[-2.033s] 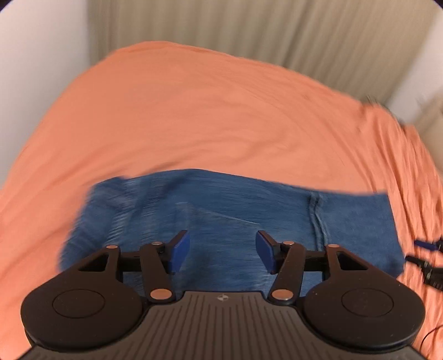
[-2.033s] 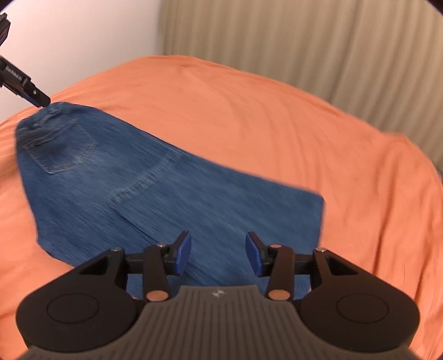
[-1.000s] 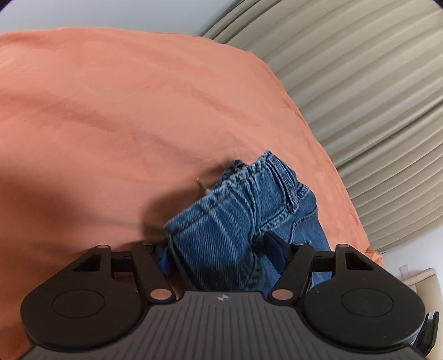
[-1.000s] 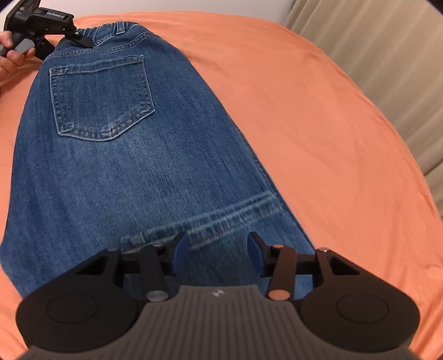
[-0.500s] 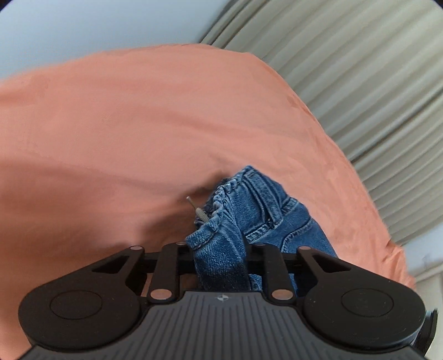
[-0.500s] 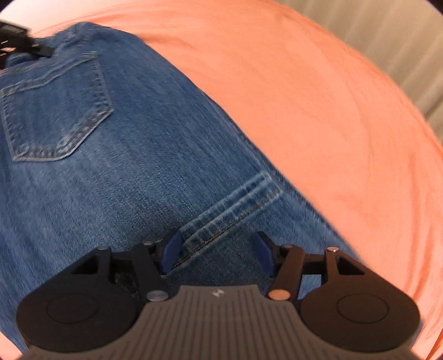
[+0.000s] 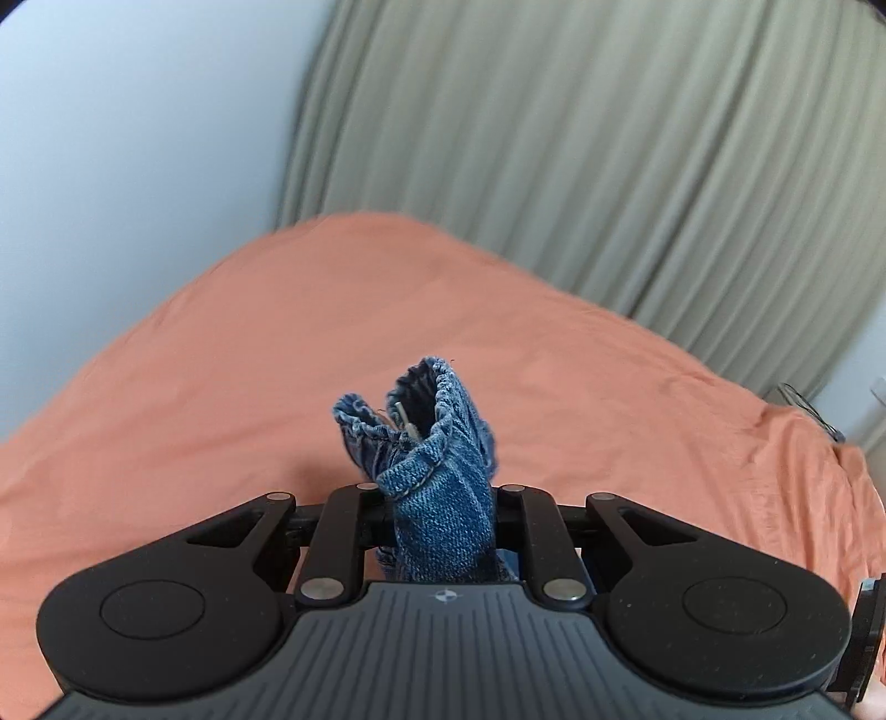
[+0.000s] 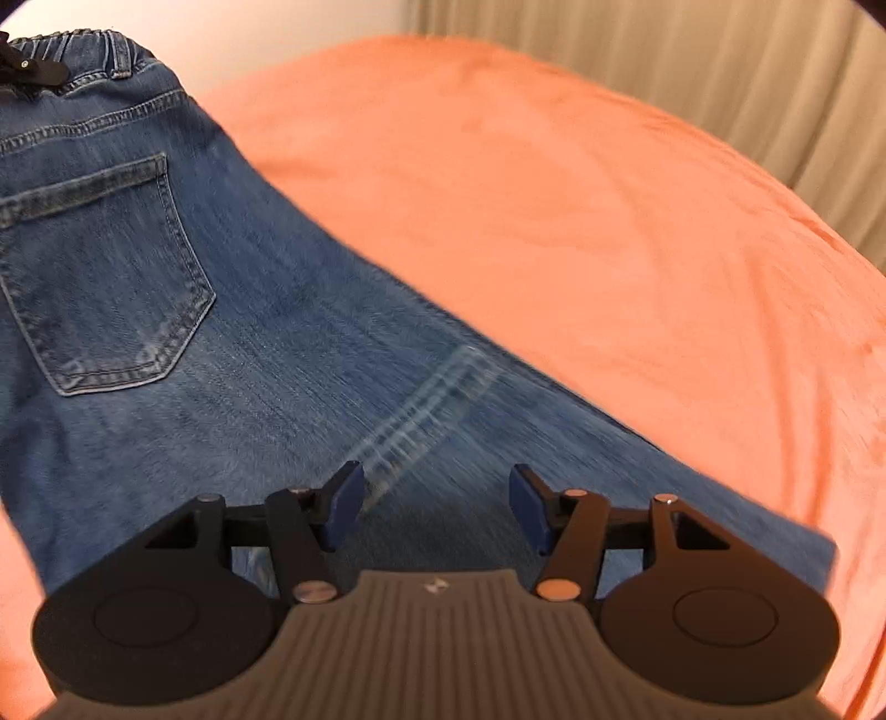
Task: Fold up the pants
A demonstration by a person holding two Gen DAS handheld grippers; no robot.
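Observation:
The blue denim pants [image 8: 249, 343] lie on the orange bed [image 8: 609, 221], back pocket [image 8: 105, 277] facing up. My left gripper [image 7: 437, 495] is shut on a bunched piece of the elastic waistband [image 7: 443, 421] and holds it up off the bed; the denim hides its pads. That same gripper shows as a black tip [image 8: 30, 72] at the waistband [image 8: 94, 47] in the right wrist view. My right gripper [image 8: 437, 495] hovers open over the pants. A stitched hem band [image 8: 426, 410] lies just beyond its fingers, and nothing is between them.
A beige pleated curtain [image 7: 554, 138] hangs behind the bed, with a pale wall [image 7: 138, 138] to its left. Orange sheet [image 7: 249, 343] spreads wide beyond the pants on the far and right sides.
My left gripper closed on the waistband and rose, lifting it off the sheet. My right gripper opened wider and rolled slightly over the pants.

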